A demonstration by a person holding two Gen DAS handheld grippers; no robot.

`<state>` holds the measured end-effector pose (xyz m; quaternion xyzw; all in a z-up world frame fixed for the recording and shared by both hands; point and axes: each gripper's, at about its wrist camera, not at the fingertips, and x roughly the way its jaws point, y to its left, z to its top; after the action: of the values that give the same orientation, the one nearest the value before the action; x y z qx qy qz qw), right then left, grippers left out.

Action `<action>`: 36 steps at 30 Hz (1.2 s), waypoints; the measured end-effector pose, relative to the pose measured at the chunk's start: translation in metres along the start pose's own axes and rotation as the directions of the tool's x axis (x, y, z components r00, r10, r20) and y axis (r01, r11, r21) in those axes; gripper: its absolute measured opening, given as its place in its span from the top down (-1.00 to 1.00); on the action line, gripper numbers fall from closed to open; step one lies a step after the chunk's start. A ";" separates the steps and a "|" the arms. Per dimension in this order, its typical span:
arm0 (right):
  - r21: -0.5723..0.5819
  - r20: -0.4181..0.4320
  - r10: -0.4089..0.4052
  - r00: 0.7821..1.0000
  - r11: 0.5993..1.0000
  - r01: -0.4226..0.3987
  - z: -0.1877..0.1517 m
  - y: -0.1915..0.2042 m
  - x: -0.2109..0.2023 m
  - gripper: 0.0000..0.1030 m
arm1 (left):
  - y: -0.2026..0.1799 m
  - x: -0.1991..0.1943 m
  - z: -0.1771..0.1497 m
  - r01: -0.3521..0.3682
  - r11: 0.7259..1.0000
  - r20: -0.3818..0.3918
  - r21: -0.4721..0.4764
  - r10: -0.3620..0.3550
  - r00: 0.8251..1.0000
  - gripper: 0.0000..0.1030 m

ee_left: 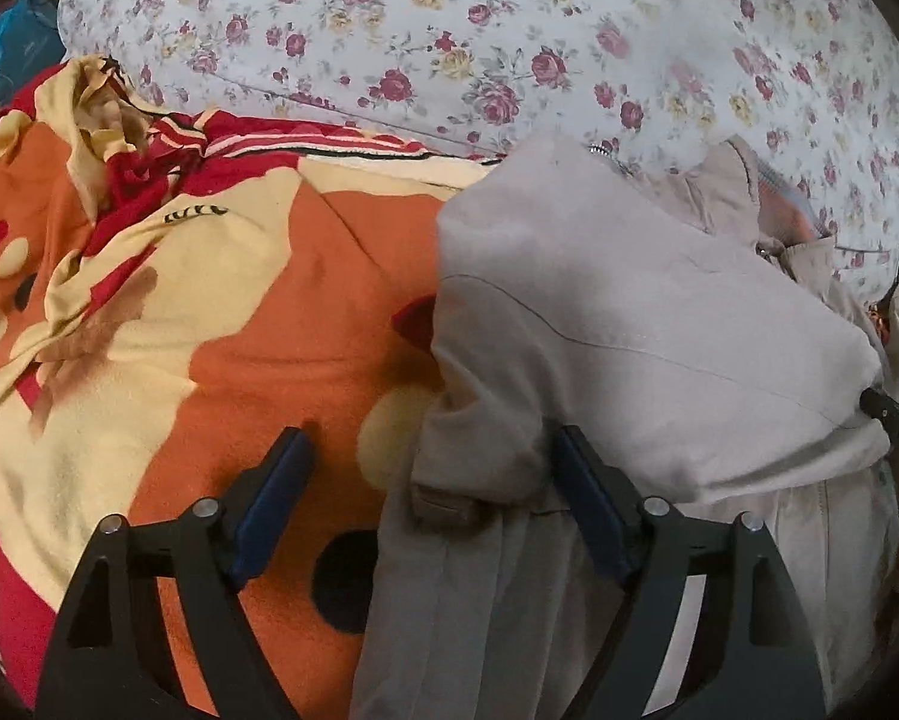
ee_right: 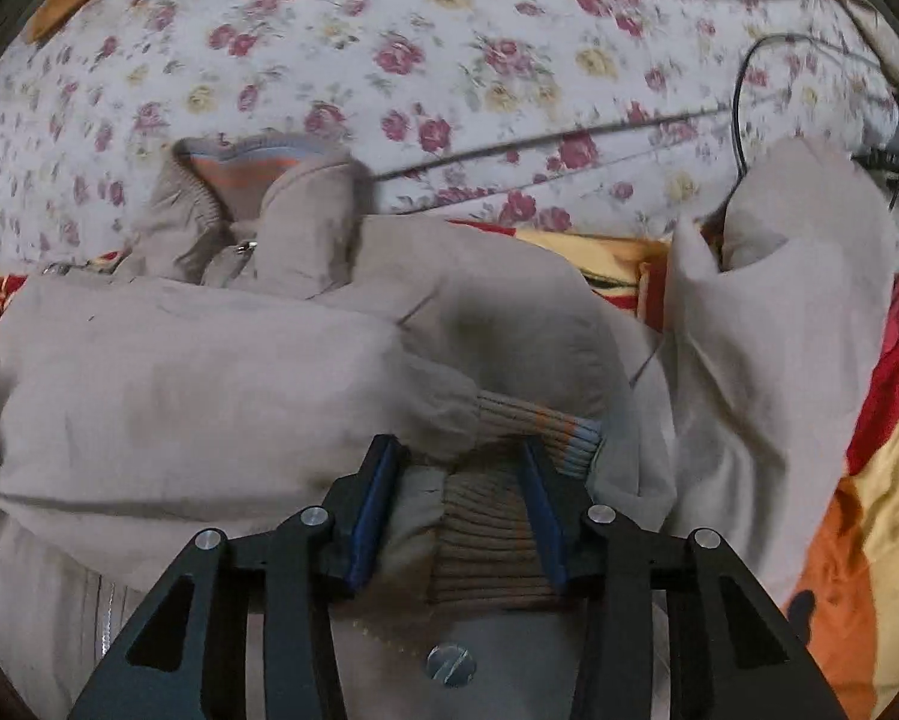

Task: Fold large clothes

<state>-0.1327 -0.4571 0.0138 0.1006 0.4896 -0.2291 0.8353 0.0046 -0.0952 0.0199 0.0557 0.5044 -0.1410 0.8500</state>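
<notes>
My left jaws (ee_left: 428, 450) stand wide apart and point steeply down at the left edge of the beige jacket (ee_left: 629, 312); a folded bit of that edge, with a small tab, lies between the blue pads (ee_left: 269, 504), yet neither pad presses on it, so I grip nothing there. The jacket lies bunched on an orange, cream and red blanket (ee_left: 257, 312) that covers the bed, and beyond both stretches a white sheet with red and yellow roses (ee_left: 449, 30). At the far left edge of this view a blue bag (ee_left: 11, 48) shows, partly hidden. My right jaws (ee_right: 462, 456) are about half apart and straddle the jacket's ribbed knit cuff (ee_right: 497, 528); the brown ribbing fills the gap between the pads, but I cannot tell whether the pads pinch it. Another ribbed cuff with orange and blue stripes (ee_right: 569, 432) lies just beyond my right fingertip. The jacket's collar (ee_right: 233, 180), lined in orange and blue, sits at the far side, and one sleeve stands up at the right. A black cable (ee_right: 743, 90) runs over the flowered sheet behind it.
</notes>
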 end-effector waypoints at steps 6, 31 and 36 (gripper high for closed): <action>-0.002 0.039 0.031 0.999 1.000 -0.031 -0.005 0.006 -0.043 0.06 | -0.002 -0.003 -0.003 -0.012 1.000 0.012 0.006 0.012 1.000 -0.61; -0.045 0.035 0.148 0.988 0.988 -0.147 -0.029 0.014 -0.090 -0.29 | -0.033 -0.060 -0.011 -0.023 0.994 0.097 0.108 0.012 0.995 -0.61; 0.015 0.077 0.167 0.983 0.986 -0.169 -0.026 0.005 -0.096 -0.33 | -0.040 -0.055 -0.008 -0.025 0.993 0.101 0.112 0.013 0.995 -0.61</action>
<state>-0.1900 -0.4151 0.0830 0.1417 0.4448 -0.1667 0.8685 -0.0393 -0.1214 0.0658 0.1013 0.4521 -0.1638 0.8710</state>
